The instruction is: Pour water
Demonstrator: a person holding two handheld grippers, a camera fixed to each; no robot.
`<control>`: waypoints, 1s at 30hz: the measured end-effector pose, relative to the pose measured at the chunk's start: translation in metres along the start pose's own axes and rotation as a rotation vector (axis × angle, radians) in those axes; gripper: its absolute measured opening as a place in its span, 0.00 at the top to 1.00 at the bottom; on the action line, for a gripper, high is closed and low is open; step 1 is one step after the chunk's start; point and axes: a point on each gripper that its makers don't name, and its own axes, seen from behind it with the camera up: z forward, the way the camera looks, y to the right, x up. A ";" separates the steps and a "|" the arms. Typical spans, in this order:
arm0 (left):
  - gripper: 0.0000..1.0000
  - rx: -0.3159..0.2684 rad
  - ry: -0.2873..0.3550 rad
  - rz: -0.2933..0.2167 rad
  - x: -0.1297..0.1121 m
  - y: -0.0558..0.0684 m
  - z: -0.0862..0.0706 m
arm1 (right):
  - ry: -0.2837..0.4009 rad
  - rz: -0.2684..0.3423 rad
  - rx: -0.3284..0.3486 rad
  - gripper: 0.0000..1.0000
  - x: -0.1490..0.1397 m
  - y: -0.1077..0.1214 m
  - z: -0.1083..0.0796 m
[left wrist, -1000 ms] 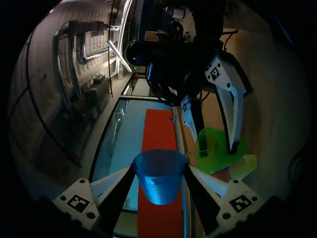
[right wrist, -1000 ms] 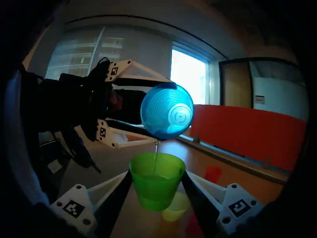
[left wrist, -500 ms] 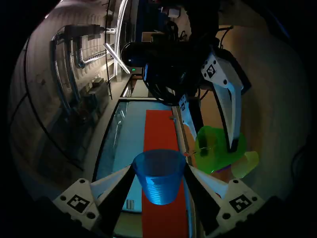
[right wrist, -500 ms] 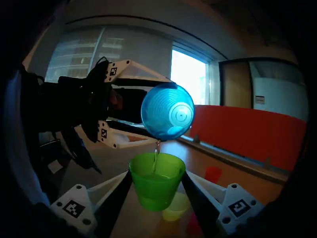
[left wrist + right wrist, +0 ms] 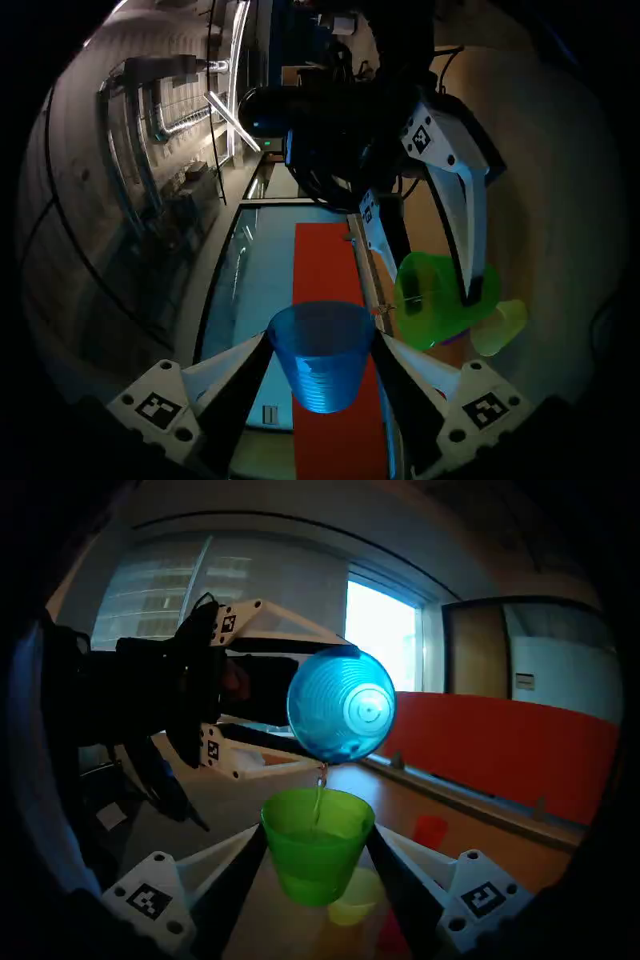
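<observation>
Left gripper view: the left tool (image 5: 322, 340) is closed part-way, with both fingers pressed against opposite sides of the blue cup (image 5: 322, 368), which sits between the fingertips with its open mouth facing away from the camera. The room appears turned on its side here, so this tool is rolled over. Farther off, the right tool (image 5: 436, 288) reaches in from above, and its two white fingers grip the green cup (image 5: 424, 308) from either side. A yellow cup (image 5: 500, 324) lies just beside the green cup, on its far right.

Right gripper view: the right tool is likewise closed part-way and clamped on the green cup, one finger on each side of the wall. The green cup stands upright and is partly filled. The blue cup hangs directly above it, held in the left tool and tipped so that its ribbed base faces the camera. A thin thread of water (image 5: 319, 796) falls from the lower rim of the blue cup into the mouth of the green cup. The two cups are close together but do not touch.

Below and behind the green cup, the yellow cup and a red cup (image 5: 430, 830) stand on the wooden table (image 5: 400, 800). A red partition (image 5: 512, 752) runs along the far edge of the table.
</observation>
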 end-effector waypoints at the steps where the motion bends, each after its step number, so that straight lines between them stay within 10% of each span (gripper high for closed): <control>1: 0.14 0.001 0.000 0.001 0.000 0.000 0.000 | 0.000 0.000 0.000 0.10 0.000 0.000 0.000; 23: 0.14 0.010 0.003 0.011 0.003 -0.002 0.000 | 0.003 -0.003 -0.005 0.10 0.001 0.002 -0.002; 30: 0.14 0.014 -0.004 -0.066 0.001 -0.001 0.000 | 0.004 -0.005 -0.009 0.10 0.001 0.003 -0.003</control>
